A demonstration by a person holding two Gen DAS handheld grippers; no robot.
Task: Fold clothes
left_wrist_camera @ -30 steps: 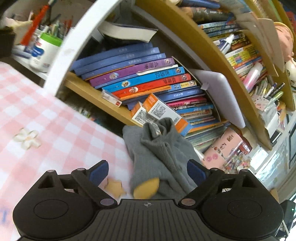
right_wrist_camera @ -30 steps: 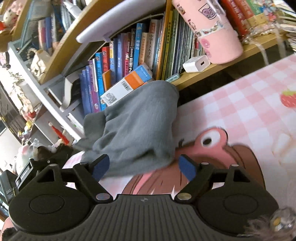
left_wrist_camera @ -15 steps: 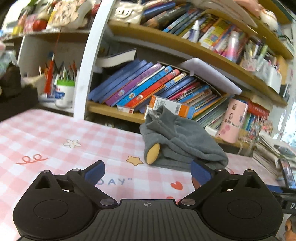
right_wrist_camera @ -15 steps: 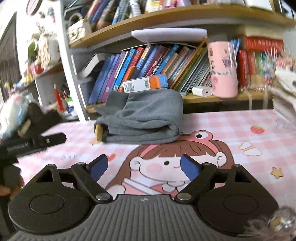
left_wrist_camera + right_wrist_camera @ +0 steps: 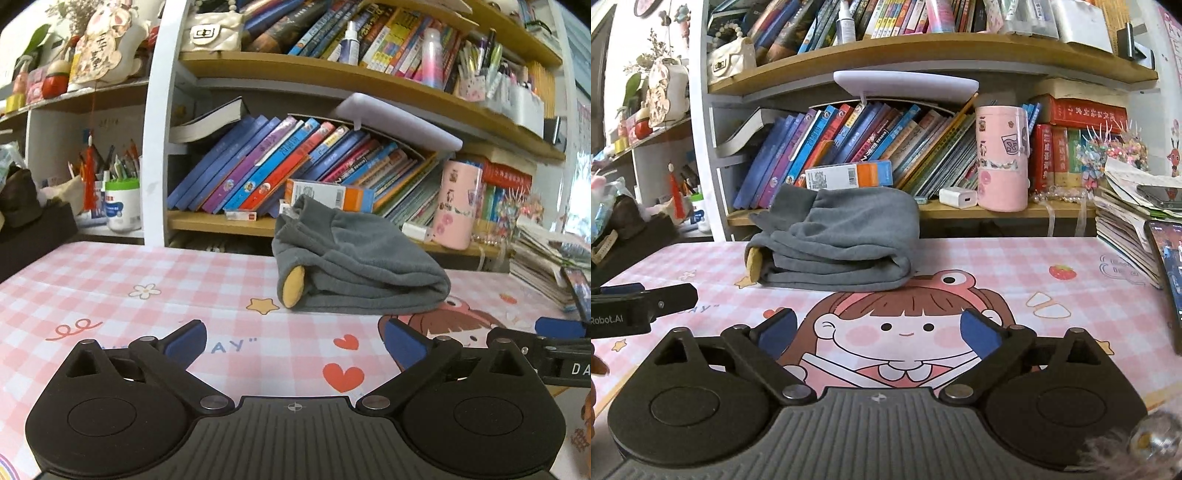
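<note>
Though folded already: the grey garment (image 5: 354,266) lies bundled on the pink tablecloth (image 5: 110,280), just before the bookshelf
Left gripper (image 5: 291,341): near the garment, jaws wide, empty
Right gripper (image 5: 877,330): jaws opening, nothing between, likely just let go
Hidden: garment's far side

One folded grey garment (image 5: 354,266), two grippers, one pink cup (image 5: 1003,158)

Left gripper (image 5: 293,341) low and level, jaws wide, nothing between, right gripper (image 5: 878,332) alongside, jaws opening, empty
</note>
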